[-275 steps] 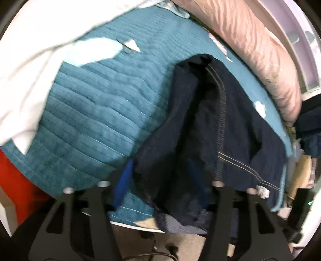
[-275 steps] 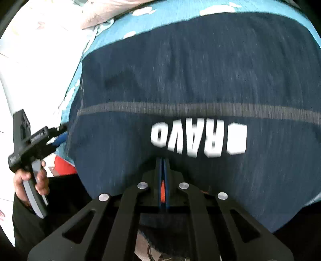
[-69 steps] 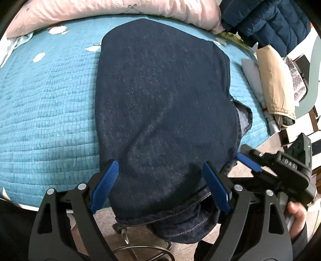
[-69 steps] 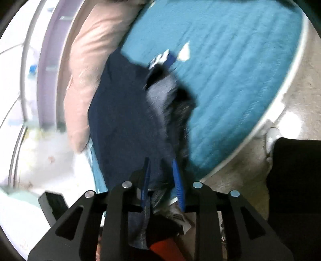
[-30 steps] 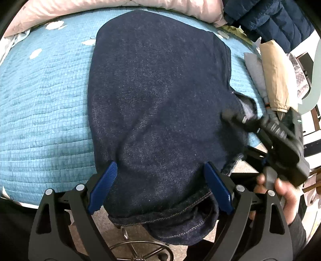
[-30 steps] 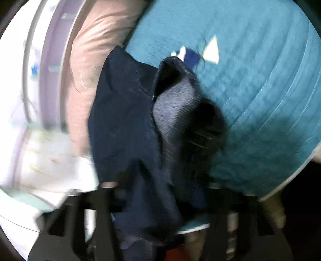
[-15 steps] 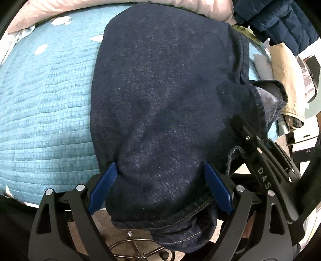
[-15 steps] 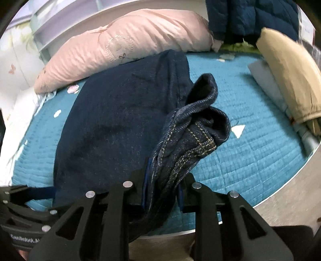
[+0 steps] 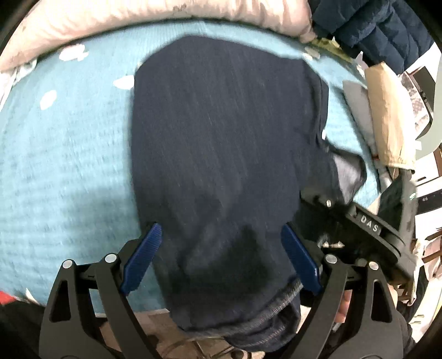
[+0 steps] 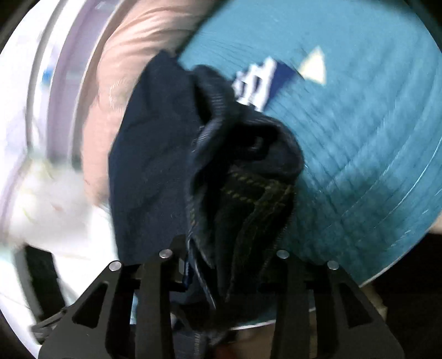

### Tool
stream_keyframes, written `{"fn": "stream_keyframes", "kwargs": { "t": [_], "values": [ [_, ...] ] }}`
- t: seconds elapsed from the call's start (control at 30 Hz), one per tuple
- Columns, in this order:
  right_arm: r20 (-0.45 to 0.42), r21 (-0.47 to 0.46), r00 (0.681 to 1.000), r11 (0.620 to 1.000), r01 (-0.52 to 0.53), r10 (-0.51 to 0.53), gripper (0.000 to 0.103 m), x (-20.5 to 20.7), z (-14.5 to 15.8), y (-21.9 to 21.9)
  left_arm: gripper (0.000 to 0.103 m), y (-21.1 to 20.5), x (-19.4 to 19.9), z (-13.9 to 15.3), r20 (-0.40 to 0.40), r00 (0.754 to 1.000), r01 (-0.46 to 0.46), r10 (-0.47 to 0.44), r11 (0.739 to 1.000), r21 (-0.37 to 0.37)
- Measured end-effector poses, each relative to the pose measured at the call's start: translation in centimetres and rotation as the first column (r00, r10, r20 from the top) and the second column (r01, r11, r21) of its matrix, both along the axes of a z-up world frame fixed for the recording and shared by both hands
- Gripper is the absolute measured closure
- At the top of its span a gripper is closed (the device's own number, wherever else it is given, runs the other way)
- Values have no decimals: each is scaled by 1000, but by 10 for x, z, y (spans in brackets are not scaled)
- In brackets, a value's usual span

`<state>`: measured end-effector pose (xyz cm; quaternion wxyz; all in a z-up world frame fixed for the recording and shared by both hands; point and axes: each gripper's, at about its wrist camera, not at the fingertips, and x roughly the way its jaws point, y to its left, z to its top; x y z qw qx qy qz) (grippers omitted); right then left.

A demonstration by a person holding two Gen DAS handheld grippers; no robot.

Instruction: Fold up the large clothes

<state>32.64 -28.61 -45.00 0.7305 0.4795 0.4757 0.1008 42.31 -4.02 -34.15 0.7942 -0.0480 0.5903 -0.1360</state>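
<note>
Dark blue jeans (image 9: pixel 221 138) lie spread on the teal quilted bed (image 9: pixel 69 143), their near end hanging over the bed's front edge. My left gripper (image 9: pixel 221 256) is open, its blue pads astride the near end of the jeans without pinching them. My right gripper (image 9: pixel 326 204) is at the jeans' right edge, where a bunched fold of waistband (image 10: pixel 243 198) fills the space between its jaws in the right wrist view. That gripper (image 10: pixel 229 265) holds the fold; its jaws stand wider than half a second ago.
A pink pillow (image 9: pixel 154 24) runs along the bed's far side. A dark puffer jacket (image 9: pixel 373 30) and folded beige and grey clothes (image 9: pixel 386 110) sit at the right. A white wall and window frame (image 10: pixel 49 110) are left in the right wrist view.
My right gripper swung and rolled with the bunched waistband, from facing across the bed to a tilted view, and its jaws stand wider. My left gripper stayed open over the jeans' near end.
</note>
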Motion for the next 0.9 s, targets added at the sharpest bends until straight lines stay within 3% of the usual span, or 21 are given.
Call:
{"fn": "stream_keyframes", "kwargs": {
  "t": [0.07, 0.17, 0.23, 0.33, 0.4, 0.43, 0.6, 0.63, 0.73, 0.83, 0.9],
  "values": [
    [-8, 70, 1000, 998, -6, 7, 71, 5, -5, -4, 14, 3, 16, 9, 20, 1000, 20, -20, 1000, 1],
    [-21, 109, 998, 992, -61, 64, 84, 12, -3, -11, 14, 5, 47, 27, 61, 996, 66, -67, 998, 20],
    [-29, 145, 993, 983, -112, 117, 86, 14, 1, -17, 14, 3, 69, 40, 80, 990, 113, -114, 993, 24],
    [-57, 153, 972, 964, -219, 230, 87, 16, 5, -29, 14, 2, 100, 57, 73, 973, 221, -219, 975, -22],
    [-80, 156, 960, 954, -256, 270, 87, 14, 4, -38, 14, -8, 125, 58, 28, 951, 310, -309, 949, -54],
    [-91, 163, 957, 952, -258, 275, 87, 12, 3, -45, 14, -16, 136, 55, 5, 937, 350, -350, 935, -65],
    [-112, 144, 957, 957, -250, 267, 86, 11, 0, -57, 14, -75, 184, 24, -109, 805, 578, -583, 813, -73],
    [-117, 146, 959, 959, -242, 259, 86, 10, -2, -59, 14, -86, 190, 19, -118, 789, 600, -602, 798, -58],
    [-125, 164, 959, 958, -234, 255, 86, 8, -5, -56, 14, -121, 209, -12, -204, 711, 685, -673, 729, -18],
    [-133, 172, 956, 956, -236, 260, 86, 1, -12, -64, 14, -135, 220, -44, -306, 660, 716, -686, 697, -18],
    [-137, 183, 955, 954, -237, 263, 85, 2, -15, -65, 13, -136, 227, -56, -347, 641, 715, -684, 697, -55]
  ]
}}
